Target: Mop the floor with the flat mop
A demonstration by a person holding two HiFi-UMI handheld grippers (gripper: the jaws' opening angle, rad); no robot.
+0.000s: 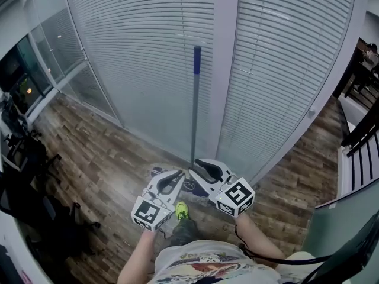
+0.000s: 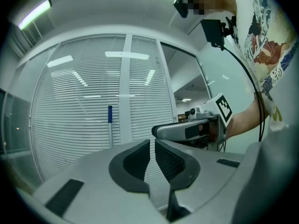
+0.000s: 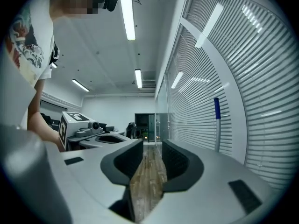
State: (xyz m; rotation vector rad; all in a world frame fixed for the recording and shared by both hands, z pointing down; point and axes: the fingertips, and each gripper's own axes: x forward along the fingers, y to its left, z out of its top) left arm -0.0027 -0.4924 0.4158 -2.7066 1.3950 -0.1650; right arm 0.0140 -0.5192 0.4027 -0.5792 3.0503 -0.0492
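Mop [image 1: 193, 117] is just parked upright against the blinds [image 1: 148, 52], nobody holding it. Right tongs [image 3: 152, 147] are spread, guessing ready for the handle [image 1: 197, 58]; left tongs [image 2: 153, 144] are pressed together, empty.

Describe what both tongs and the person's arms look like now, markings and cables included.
The left tongs and right tongs: pale grey moulded shells, dark ribbed pads, each with a white cube of black square markers. The person wears a short-sleeved white T-shirt with coloured print; a black cable runs by the right forearm.
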